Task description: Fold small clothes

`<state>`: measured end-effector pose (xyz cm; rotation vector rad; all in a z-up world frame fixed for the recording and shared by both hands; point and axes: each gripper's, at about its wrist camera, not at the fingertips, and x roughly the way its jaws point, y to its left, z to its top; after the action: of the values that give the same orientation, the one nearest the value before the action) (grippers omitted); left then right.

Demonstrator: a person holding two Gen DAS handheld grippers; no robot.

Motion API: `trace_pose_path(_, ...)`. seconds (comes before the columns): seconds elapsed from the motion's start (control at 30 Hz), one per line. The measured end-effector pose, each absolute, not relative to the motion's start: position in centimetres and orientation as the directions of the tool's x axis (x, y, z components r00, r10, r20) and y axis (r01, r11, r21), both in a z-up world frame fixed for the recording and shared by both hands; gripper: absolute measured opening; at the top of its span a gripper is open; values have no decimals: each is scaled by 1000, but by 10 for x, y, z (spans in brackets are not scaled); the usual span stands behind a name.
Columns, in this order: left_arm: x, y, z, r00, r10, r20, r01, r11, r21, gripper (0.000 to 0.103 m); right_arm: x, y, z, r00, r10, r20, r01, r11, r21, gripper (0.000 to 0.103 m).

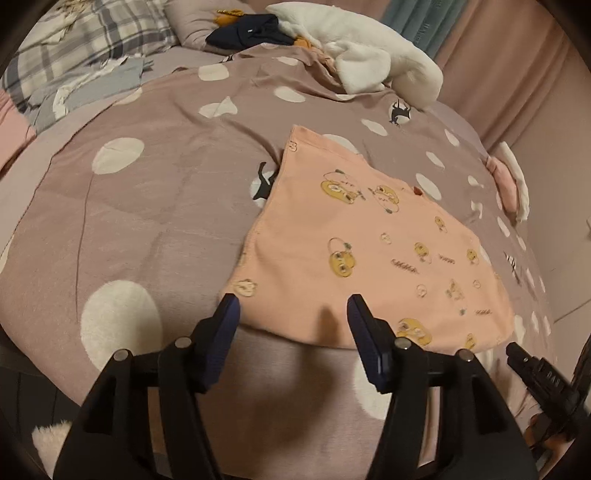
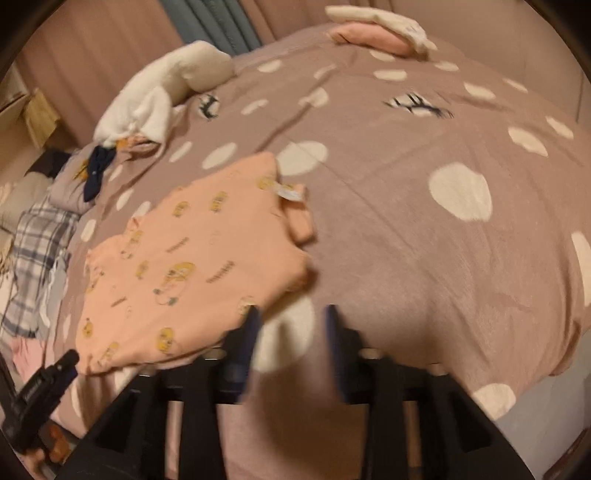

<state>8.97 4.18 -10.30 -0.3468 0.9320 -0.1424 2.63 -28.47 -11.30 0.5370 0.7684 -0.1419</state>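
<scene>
The left gripper (image 1: 293,306) hangs low over the near edge of a bed, its two dark blue fingers (image 1: 227,325) spread well apart with nothing between them. Just ahead of its fingertips and a little to the right lies the peach garment (image 1: 369,266), a small piece of clothing printed with yellow cartoon figures, spread flat on the mauve duvet (image 1: 166,203) with its white dots. The garment's near hem sits right at the level of the fingertips; whether either tip touches the cloth cannot be told. Far ahead of this gripper, at the head of the bed, rest a white plush blanket (image 1: 369,48) and a dark navy item (image 1: 247,31), with a plaid pillow (image 1: 92,33) off to the far left.

The right gripper (image 2: 291,314) is likewise opened, its jaws standing apart and empty, though the view is blurred. The same peach garment (image 2: 192,266) lies ahead and to its left, with a folded flap and a small label near its far right corner. Its near corner comes just beside the left fingertip; contact cannot be judged through the blur. Straight ahead of this gripper there is only duvet (image 2: 424,240). Far ahead at the bed's opposite edge sits a folded pink and white pile (image 2: 380,29). Each view catches the other gripper at its lower outer corner.
</scene>
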Motion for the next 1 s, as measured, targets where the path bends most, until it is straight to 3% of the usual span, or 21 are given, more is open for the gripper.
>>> trace_pose_path(0.03, 89, 44, -101, 604, -288, -743, -47, 918, -394, 66, 27, -283, -112, 729, 77, -681, 303, 855, 421, 60)
trace_pose_path(0.1, 88, 44, -96, 639, -345, -688, -49, 874, -484, 89, 28, -281, -110, 752, 105, -651, 282, 841, 461, 81)
trace_pose_path(0.17, 88, 34, -93, 637, -383, -669, 12, 873, -488, 98, 30, -278, -112, 763, 158, -626, 237, 833, 500, 85)
trace_pose_path(0.27, 87, 21, -92, 626, -393, -674, 96, 896, -434, 99, 34, -273, -116, 745, 191, -639, 217, 836, 504, 85)
trace_pose_path(0.53, 82, 12, -96, 637, -381, -670, 127, 909, -396, 103, 32, -274, -134, 709, 210, -673, 258, 811, 524, 86)
trace_pose_path(0.67, 79, 15, -97, 665, -330, -670, 99, 928, -358, 103, 26, -277, -135, 722, 231, -652, 255, 788, 561, 86)
trace_pose_path(0.77, 81, 14, -99, 646, -344, -681, 115, 926, -359, 103, 24, -279, -136, 735, 250, -631, 247, 767, 592, 91)
trace_pose_path(1.0, 81, 11, -102, 635, -338, -695, 120, 932, -343, 103, 28, -278, -138, 742, 270, -614, 239, 750, 617, 92)
